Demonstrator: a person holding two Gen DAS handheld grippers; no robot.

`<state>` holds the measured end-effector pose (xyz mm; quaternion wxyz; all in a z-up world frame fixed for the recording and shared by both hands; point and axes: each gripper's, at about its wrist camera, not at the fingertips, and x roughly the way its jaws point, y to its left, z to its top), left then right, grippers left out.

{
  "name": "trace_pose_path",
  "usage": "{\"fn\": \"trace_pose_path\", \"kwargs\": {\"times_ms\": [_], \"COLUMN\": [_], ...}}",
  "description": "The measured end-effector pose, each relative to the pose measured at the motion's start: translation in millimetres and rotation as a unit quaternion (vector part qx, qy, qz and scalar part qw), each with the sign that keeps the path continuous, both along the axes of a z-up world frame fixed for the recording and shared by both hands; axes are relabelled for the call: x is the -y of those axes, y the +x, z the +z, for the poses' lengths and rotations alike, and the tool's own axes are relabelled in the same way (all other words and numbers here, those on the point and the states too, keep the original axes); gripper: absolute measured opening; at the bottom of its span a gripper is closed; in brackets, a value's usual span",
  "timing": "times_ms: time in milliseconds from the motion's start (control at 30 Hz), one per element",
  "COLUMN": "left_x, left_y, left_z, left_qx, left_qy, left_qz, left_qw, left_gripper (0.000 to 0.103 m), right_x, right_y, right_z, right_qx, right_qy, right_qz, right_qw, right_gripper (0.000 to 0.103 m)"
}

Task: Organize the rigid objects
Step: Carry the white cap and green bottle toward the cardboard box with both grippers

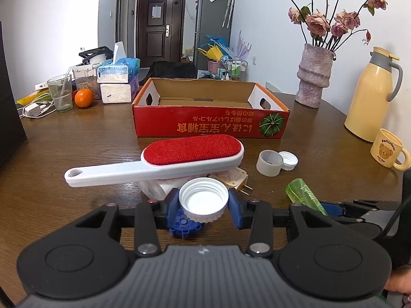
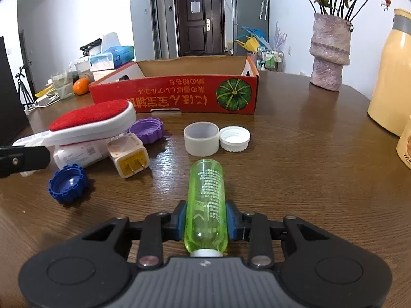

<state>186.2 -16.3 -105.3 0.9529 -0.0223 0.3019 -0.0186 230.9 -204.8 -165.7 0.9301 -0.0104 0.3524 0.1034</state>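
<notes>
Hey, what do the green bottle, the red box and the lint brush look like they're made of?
Green bottle: clear tinted plastic, glossy; you can see through it. Red box: corrugated cardboard, printed outside, raw brown inside. Lint brush: smooth white body, likely hard plastic, with a fuzzy red fabric pad.

Readable text from where I stand

My mug [image 1: 388, 148] reads "Butterbear" above a bear; the red box [image 1: 210, 124] carries upside-down Japanese lettering; the green bottle's [image 2: 206, 200] print is too small.
</notes>
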Motion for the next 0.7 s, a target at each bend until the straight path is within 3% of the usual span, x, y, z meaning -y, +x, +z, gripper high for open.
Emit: {"fn": "trace_pose_path", "kwargs": {"times_ms": [700], "left_x": [1.3], "left_y": [8.8], "left_z": [30.0], "left_qx": [0.015], "left_qy": [0.009], "left_qz": [0.005], "left_qw": [0.9998], "left_gripper": [0.041], "right_x": [-1.8], "right_y": [-6.8], "right_z": [52.6], "right_qx": [0.047], "right_qy": [0.015], "right_qz": [0.021], "right_qw": [0.999], "right_gripper": [0.03]}}
